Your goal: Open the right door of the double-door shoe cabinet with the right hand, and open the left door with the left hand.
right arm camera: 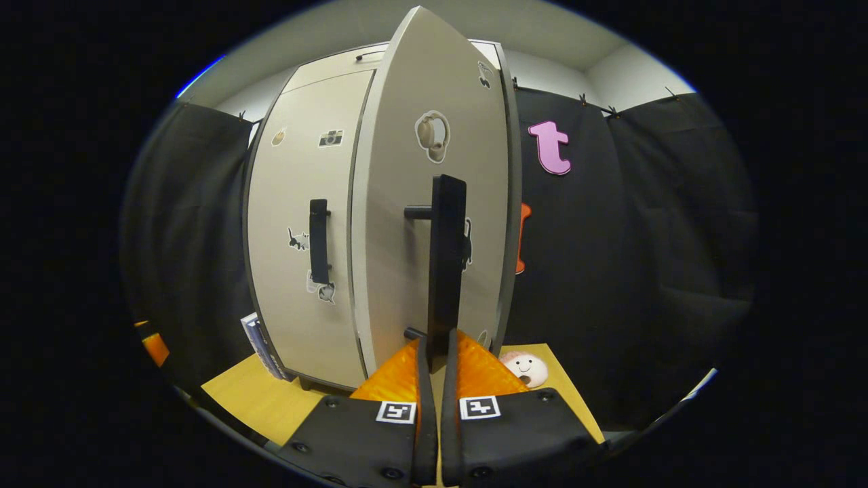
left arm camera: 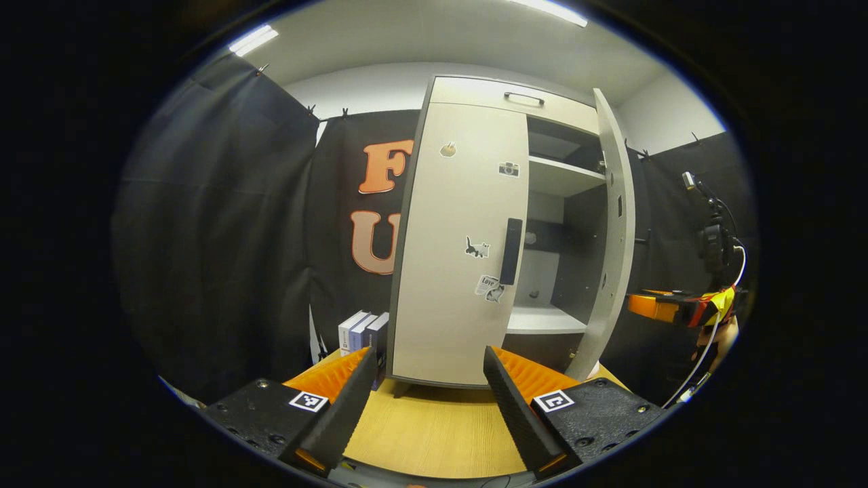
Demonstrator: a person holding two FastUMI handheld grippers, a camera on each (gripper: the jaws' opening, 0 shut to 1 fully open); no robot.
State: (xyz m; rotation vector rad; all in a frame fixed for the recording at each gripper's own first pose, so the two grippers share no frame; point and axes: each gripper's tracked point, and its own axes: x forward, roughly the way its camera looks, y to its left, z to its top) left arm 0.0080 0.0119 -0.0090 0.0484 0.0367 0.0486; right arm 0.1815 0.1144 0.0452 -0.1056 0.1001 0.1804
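Shoe cabinet (left arm camera: 461, 271) stands upright on the wooden table (left arm camera: 427, 427) in the left gripper view, straight ahead of the left claw (left arm camera: 428, 379). Its left door (left arm camera: 454, 237) is shut flat, with a dark upright handle (left arm camera: 510, 251) near its inner edge and several small stickers on its face. The right door (left arm camera: 614, 230) is swung out, baring shelves (left arm camera: 559, 177) inside. The left claw is spread wide and holds nothing, short of the cabinet. A few books (left arm camera: 363, 332) stand just beside the cabinet's left foot. Farther right, the other gripper (left arm camera: 668, 306) shows with a hand behind it.

In the right gripper view, the right door (right arm camera: 407, 203) stands edge-on and angled out from the cabinet, the shut left door (right arm camera: 298, 224) behind it to the left. The right claw (right arm camera: 434, 349) is closed down to a narrow gap around the lower end of the right door's handle (right arm camera: 446, 257), both fingers against it. A small round smiling toy (right arm camera: 523, 367) lies on the table near the door's foot.
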